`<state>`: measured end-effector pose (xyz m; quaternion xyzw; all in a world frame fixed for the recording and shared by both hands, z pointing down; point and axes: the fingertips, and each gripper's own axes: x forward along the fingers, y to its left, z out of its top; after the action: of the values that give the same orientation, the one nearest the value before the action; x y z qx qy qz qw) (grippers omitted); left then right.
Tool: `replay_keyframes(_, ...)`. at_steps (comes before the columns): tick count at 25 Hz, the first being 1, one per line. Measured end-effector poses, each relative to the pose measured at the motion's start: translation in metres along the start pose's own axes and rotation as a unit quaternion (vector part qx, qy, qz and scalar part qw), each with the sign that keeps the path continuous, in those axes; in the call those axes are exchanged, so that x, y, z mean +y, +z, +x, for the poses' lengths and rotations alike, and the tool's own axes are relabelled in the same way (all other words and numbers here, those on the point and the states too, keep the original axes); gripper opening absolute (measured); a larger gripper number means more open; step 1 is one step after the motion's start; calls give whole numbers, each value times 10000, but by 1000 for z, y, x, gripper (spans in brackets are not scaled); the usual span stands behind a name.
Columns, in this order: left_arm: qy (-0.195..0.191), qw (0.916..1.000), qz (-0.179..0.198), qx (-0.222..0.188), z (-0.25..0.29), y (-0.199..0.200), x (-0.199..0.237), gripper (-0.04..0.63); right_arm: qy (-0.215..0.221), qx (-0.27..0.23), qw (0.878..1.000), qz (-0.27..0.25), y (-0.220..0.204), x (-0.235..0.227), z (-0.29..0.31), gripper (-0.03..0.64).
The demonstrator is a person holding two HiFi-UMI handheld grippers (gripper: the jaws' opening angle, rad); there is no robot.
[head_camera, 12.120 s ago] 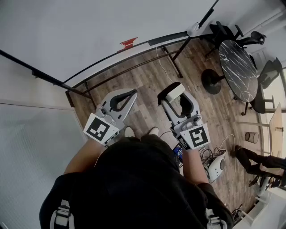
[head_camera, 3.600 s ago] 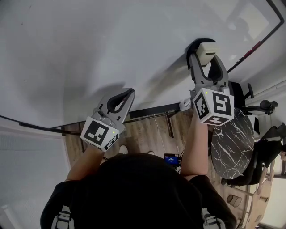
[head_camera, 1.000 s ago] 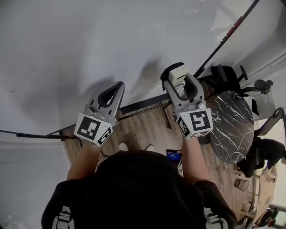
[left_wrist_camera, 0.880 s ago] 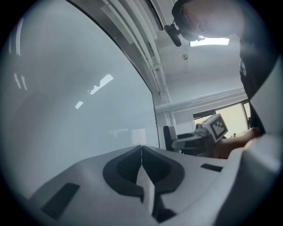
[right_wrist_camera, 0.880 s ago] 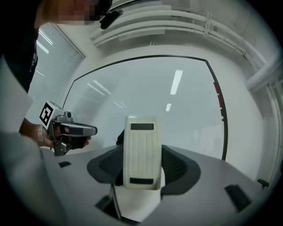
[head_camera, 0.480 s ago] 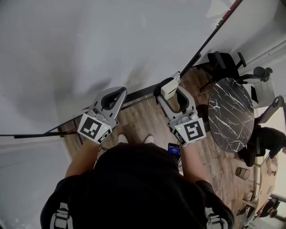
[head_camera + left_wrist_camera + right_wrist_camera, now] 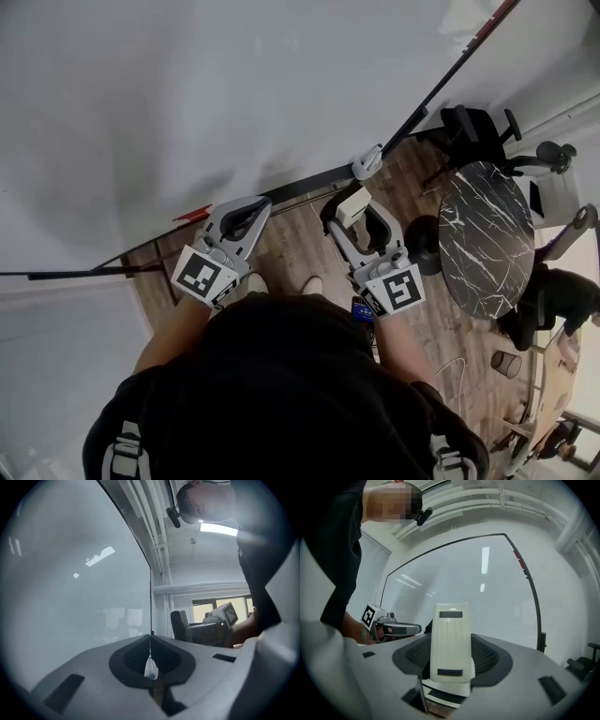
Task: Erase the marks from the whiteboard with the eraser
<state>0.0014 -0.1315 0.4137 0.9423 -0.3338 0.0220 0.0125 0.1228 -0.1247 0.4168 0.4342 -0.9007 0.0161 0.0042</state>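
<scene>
A person is standing at the whiteboard (image 7: 234, 94) with the right gripper (image 7: 355, 210) clenching the cream eraser (image 7: 450, 641) just below the board's lower edge and off its surface, while the left gripper (image 7: 257, 202), jaws pressed together on nothing, is hanging beside it, also under that edge. The eraser is being gripped by its lower end only, so pressing its free end against the board could lever it loose, and carrying it this far below the board is leaving any remaining mark unwiped. In view: one whiteboard, one eraser, two grippers, and no marks that can be made out.
</scene>
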Motion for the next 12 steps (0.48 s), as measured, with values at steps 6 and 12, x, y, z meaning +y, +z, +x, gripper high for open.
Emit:
replay_keyframes(6, 53, 10000, -12, -51, -12, 4, -6, 5, 112, -175, 9998, -48, 2, 10, 0, 253)
replay_keyframes(12, 134, 9999, 16, -64, -17, 7, -6, 5, 196, -209, 9996, -81, 10, 13, 4, 253)
